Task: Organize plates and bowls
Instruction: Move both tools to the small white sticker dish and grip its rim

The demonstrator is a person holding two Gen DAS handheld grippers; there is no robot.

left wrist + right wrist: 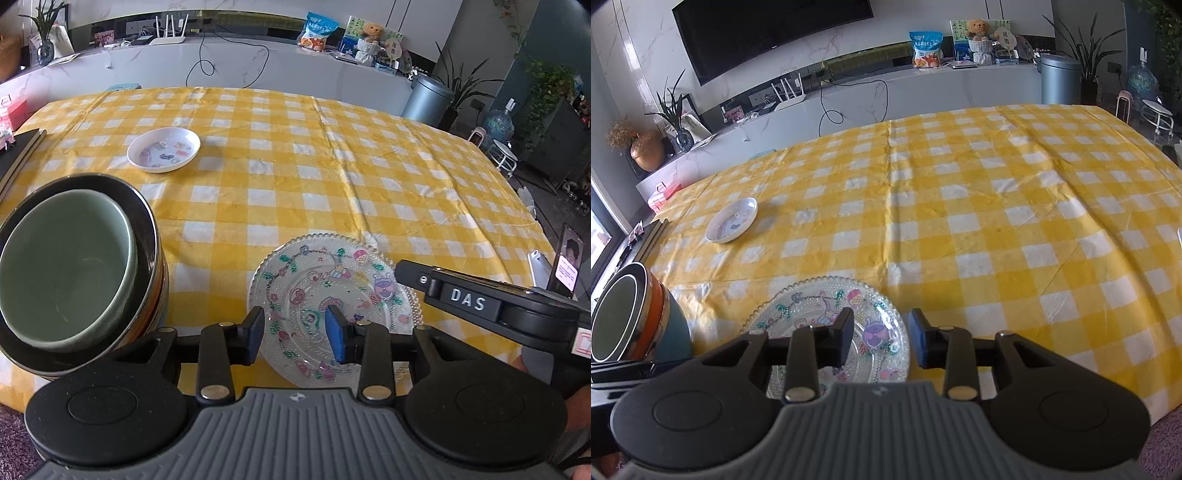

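Observation:
A clear glass plate [332, 291] with cartoon stickers lies on the yellow checked table near the front edge; it also shows in the right wrist view [812, 306]. My left gripper [295, 334] is open just above its near part. My right gripper [881, 341] is open over the plate's right rim, empty. A stack of bowls [70, 266], a green bowl inside a dark steel-rimmed one, stands left of the plate, also in the right wrist view [628, 314]. A small white dish [163, 149] with stickers lies farther back left, also in the right wrist view [731, 219].
The right gripper's body [480, 302] reaches in from the right over the plate's edge. A dark tray or book [18, 155] lies at the table's left edge. A phone on a stand [567, 262] is at the right edge. A white counter [886, 92] runs behind the table.

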